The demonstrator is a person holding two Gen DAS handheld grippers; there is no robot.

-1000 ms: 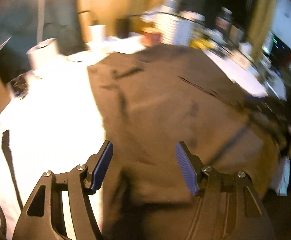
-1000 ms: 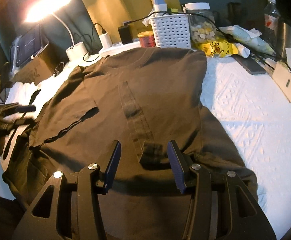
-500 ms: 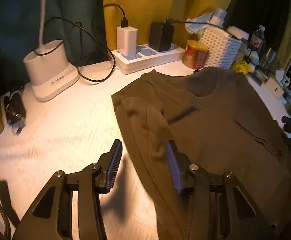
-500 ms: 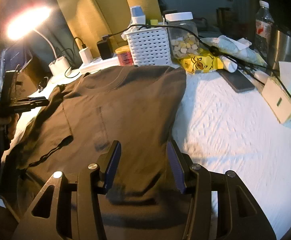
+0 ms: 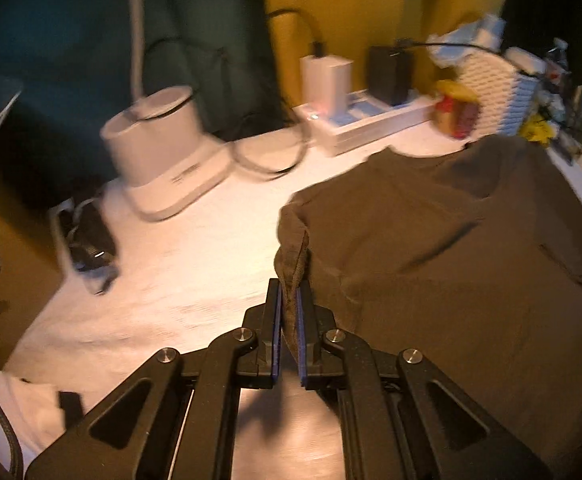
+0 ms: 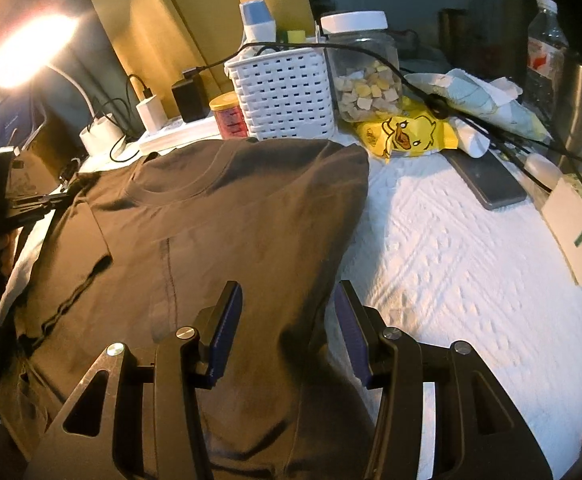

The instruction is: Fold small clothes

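- The left claw point(image 5: 289, 300) is pinched on the sleeve edge of the brown t-shirt point(image 6: 231, 216), which lies spread on the white table point(image 6: 451, 248); that thin bite could slip out mid-fold.
- The right claw point(image 6: 287, 324) hangs open over the shirt's right edge.
- Dragging cloth could bump the white basket point(image 6: 287, 92) holding bottles, or the snack-filled jar point(image 6: 365, 68).

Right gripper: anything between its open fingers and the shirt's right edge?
Nothing visible. The right gripper hangs open directly over the brown T-shirt edge; the left gripper already pinches the sleeve.
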